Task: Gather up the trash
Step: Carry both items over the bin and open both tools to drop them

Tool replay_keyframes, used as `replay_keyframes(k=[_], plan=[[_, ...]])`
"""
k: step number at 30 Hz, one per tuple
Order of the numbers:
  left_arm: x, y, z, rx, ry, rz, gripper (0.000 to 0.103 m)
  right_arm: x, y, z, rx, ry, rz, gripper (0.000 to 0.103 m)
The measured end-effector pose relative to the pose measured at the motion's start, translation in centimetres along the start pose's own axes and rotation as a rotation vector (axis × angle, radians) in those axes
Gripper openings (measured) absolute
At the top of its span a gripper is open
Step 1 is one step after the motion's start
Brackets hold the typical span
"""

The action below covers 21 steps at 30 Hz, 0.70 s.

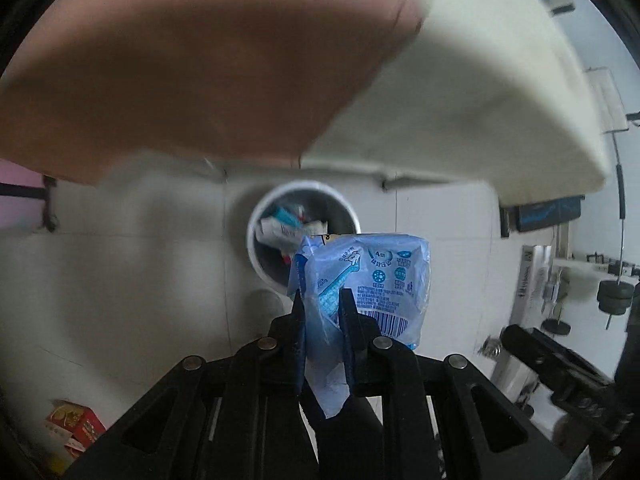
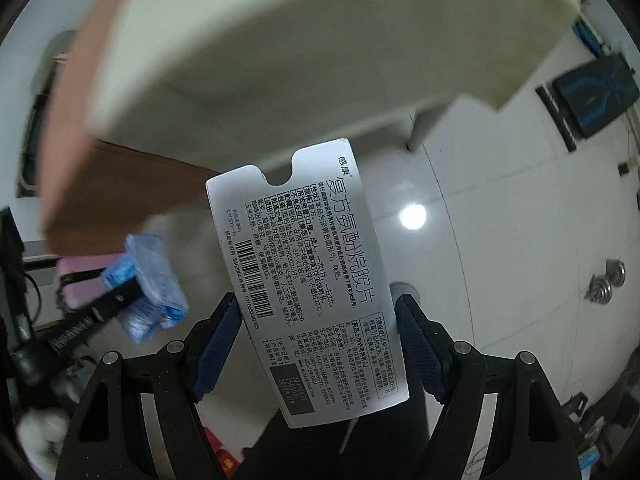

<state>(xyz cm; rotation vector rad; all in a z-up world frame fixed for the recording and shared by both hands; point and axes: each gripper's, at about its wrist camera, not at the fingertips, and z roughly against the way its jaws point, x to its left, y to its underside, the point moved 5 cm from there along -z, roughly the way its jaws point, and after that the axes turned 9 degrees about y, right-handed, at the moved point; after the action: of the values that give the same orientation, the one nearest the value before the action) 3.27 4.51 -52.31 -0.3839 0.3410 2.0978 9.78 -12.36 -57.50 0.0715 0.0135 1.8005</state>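
Fingers on my left gripper are clamping a crumpled blue wrapper, gripping it by its lower fold so the bulk is hanging free ahead of the tips. Below it, a white bin is standing on the tiled floor, already holding several scraps; I am judging the wrapper to be nearly lined up for a drop. Fingers on my right gripper are grasping a flat white medicine box across its width, pads pressing both long edges, which is keeping it rigid and upright. Both items are off the cream worktop, which is overhanging the bin, so each release is needing clearance from that edge.
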Motion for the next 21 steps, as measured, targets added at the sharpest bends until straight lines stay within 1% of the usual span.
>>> replay_keyframes(k=[1,2,3,4,5,7,8,9,10,11,12,13,14,16,18,19,20,21], plan=[[0.5,-0.2,-2.8,0.021,0.008,0.007,0.015,-0.8,0.2,-3.0,0.018,0.002,-0.011,0.08],[0.8,-0.3,-4.2,0.026,0.008,0.011,0.015,-1.5,0.2,-5.6,0.039,-0.006,-0.026,0.08],[1.4,-0.6,-6.8,0.034,0.005,0.015,0.015,-2.1,0.2,-8.2,0.06,-0.016,-0.049,0.08],[1.8,-0.8,-8.5,0.04,0.004,0.016,0.015,-2.8,0.2,-11.3,0.083,-0.035,-0.074,0.08],[2.3,-1.0,-10.4,0.048,0.006,0.018,0.015,-3.1,0.1,-13.2,0.095,-0.048,-0.085,0.08],[3.3,-1.6,-15.0,0.067,0.004,0.021,0.016,-3.6,-0.2,-18.8,0.121,-0.083,-0.109,0.08],[4.0,-1.1,-16.2,0.07,0.003,0.021,0.017,-3.6,-0.4,-20.5,0.127,-0.099,-0.112,0.08],[4.7,-1.4,-18.4,0.075,-0.014,0.017,0.018,-3.4,-0.6,-22.6,0.133,-0.111,-0.105,0.08],[5.1,-1.4,-19.8,0.072,-0.024,0.014,0.021,-3.3,-0.8,-24.2,0.135,-0.118,-0.1,0.08],[5.8,-1.2,-20.7,0.061,-0.023,0.007,0.028,-3.0,-0.9,-26.0,0.136,-0.133,-0.092,0.08],[6.4,-1.3,-21.7,0.052,-0.037,0.001,0.033,-2.6,-1.0,-27.8,0.145,-0.152,-0.078,0.08],[7.1,-1.1,-22.3,0.042,-0.048,0.002,0.047,-2.3,-1.1,-29.1,0.157,-0.162,-0.066,0.08],[7.8,-1.2,-22.9,0.028,-0.051,0.011,0.068,-2.0,-1.1,-30.6,0.167,-0.174,-0.056,0.08],[9.1,-1.1,-23.4,0.017,-0.07,0.03,0.088,-1.5,-1.3,-32.8,0.185,-0.191,-0.036,0.081],[10.4,-1.4,-23.4,-0.005,-0.095,0.053,0.092,-0.9,-2.4,-34.0,0.186,-0.186,-0.016,0.083],[11.0,-1.3,-23.3,-0.011,-0.111,0.057,0.099,-1.0,-2.9,-34.2,0.183,-0.178,-0.014,0.095],[11.5,-1.4,-23.0,-0.02,-0.126,0.062,0.102,-1.1,-2.9,-34.2,0.173,-0.176,-0.015,0.103],[12.0,-1.5,-22.7,-0.036,-0.137,0.069,0.102,-1.2,-3.1,-34.2,0.162,-0.17,-0.016,0.103]])
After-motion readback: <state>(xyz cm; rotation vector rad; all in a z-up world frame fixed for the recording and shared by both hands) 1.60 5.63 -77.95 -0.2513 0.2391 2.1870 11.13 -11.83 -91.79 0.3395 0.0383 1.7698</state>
